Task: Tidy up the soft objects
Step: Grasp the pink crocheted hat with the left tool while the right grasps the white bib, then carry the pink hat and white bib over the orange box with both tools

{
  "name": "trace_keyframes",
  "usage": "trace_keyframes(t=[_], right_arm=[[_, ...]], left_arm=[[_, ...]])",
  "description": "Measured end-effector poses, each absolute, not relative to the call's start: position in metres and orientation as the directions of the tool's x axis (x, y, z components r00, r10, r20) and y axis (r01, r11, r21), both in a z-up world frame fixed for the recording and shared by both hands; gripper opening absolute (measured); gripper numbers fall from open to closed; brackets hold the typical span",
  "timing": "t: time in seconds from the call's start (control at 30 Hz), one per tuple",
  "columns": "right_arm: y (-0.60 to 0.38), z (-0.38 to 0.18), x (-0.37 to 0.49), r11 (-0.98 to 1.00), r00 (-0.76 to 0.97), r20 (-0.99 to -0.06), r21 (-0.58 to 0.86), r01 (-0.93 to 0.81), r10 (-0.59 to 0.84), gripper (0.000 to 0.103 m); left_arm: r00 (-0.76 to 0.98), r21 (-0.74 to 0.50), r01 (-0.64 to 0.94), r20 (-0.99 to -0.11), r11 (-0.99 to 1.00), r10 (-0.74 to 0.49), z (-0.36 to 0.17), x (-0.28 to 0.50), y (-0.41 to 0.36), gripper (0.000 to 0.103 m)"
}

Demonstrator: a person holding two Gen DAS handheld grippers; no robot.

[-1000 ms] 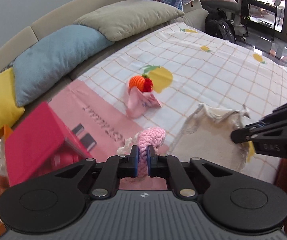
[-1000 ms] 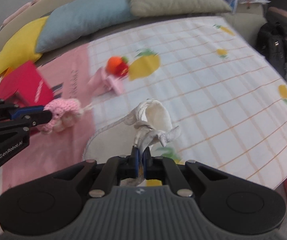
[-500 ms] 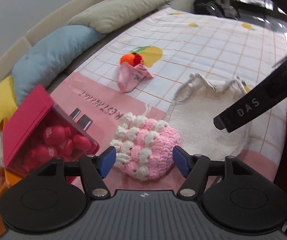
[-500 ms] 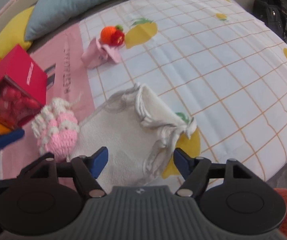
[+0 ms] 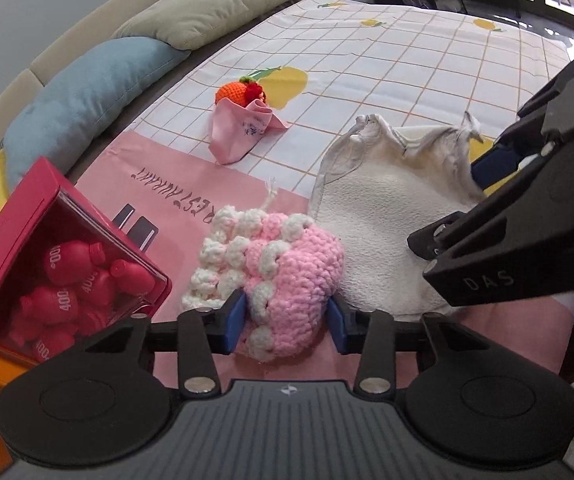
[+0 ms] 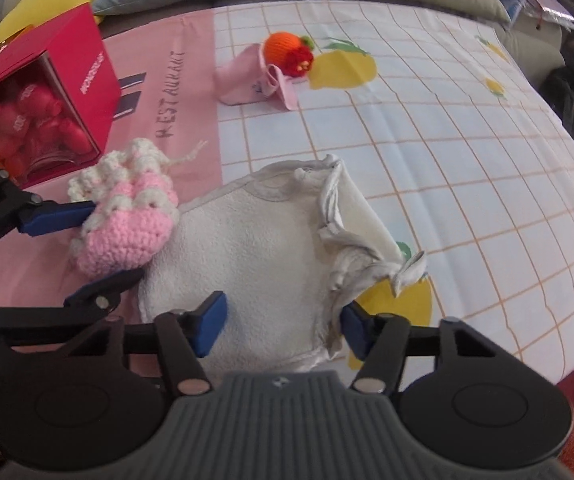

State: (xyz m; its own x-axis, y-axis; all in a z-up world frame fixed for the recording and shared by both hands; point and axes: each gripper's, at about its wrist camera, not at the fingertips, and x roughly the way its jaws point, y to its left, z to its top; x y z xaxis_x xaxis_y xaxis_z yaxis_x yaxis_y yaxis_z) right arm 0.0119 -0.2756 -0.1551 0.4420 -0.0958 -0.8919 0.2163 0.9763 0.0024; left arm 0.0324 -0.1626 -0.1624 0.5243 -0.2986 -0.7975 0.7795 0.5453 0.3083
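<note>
Both tongs are seen spread apart. The left tongs (image 5: 285, 322) are set around the pink-and-white crocheted pouch (image 5: 277, 276), its blue pads (image 5: 234, 316) just beside the yarn on either side; whether they touch cannot be told. The pouch lies on the pink part of the checked bedspread (image 6: 467, 128), against the edge of the cream fleece drawstring bag (image 6: 255, 256). The right tongs (image 6: 283, 328) are held open over the near edge of that bag, which lies flat with its knotted cord at the right. Farther off, a small pink cloth bag (image 5: 243, 134) is seen with an orange knitted fruit (image 5: 235, 92) at its mouth. A red box with a clear window (image 5: 53, 248), to the left, is filled with small red bottles (image 5: 73, 258).
</note>
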Motion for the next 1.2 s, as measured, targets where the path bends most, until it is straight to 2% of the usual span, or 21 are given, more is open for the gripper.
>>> trace_keyframes(t=[0.07,0.1,0.13,0.17,0.23,0.5,0.67,0.87,1.03,1.2], right_arm=[[-0.271,-0.154,0.012,0.982,0.454,-0.886,-0.005,0.187,-0.091,0.041],[-0.267,-0.154,0.012,0.986,0.46,-0.884,-0.008,0.166,-0.085,0.031],[-0.264,-0.153,0.012,0.99,0.463,-0.883,-0.014,0.143,-0.08,0.026],[-0.258,-0.153,0.012,0.993,0.466,-0.881,-0.028,0.115,-0.079,0.017],[-0.248,-0.153,0.013,0.994,0.471,-0.876,-0.079,0.069,-0.102,0.011],[-0.261,-0.128,0.001,0.988,0.519,-0.849,-0.029,0.149,-0.103,0.011],[-0.249,-0.104,-0.011,0.986,0.555,-0.826,-0.005,0.164,-0.096,0.011],[-0.216,-0.077,-0.022,0.996,0.616,-0.785,-0.014,0.089,-0.066,0.011],[-0.193,-0.059,-0.024,0.998,0.647,-0.762,0.045,0.035,0.011,0.011],[-0.165,-0.042,-0.022,0.998,0.666,-0.743,0.045,-0.041,0.061,0.011]], left_arm=[[0.536,0.304,0.765,-0.789,0.568,-0.3,-0.161,0.034,-0.162,0.033],[0.541,0.301,0.757,-0.786,0.58,-0.298,-0.16,0.035,-0.161,0.029],[0.542,0.29,0.749,-0.786,0.596,-0.299,-0.158,0.036,-0.159,0.029],[0.543,0.277,0.74,-0.784,0.613,-0.3,-0.156,0.037,-0.157,0.027],[0.556,0.27,0.718,-0.777,0.641,-0.295,-0.149,0.036,-0.149,0.026],[0.575,0.161,0.637,-0.751,0.754,-0.325,-0.103,0.027,-0.097,0.026],[0.627,0.16,0.585,-0.711,0.795,-0.318,-0.075,0.011,-0.066,0.026],[0.643,0.085,0.499,-0.704,0.862,-0.303,-0.055,0.002,-0.028,0.026],[0.648,0.03,0.413,-0.712,0.91,-0.271,-0.046,0.004,0.003,0.026],[0.678,0.035,0.332,-0.704,0.943,-0.213,-0.034,0.005,0.031,0.026]])
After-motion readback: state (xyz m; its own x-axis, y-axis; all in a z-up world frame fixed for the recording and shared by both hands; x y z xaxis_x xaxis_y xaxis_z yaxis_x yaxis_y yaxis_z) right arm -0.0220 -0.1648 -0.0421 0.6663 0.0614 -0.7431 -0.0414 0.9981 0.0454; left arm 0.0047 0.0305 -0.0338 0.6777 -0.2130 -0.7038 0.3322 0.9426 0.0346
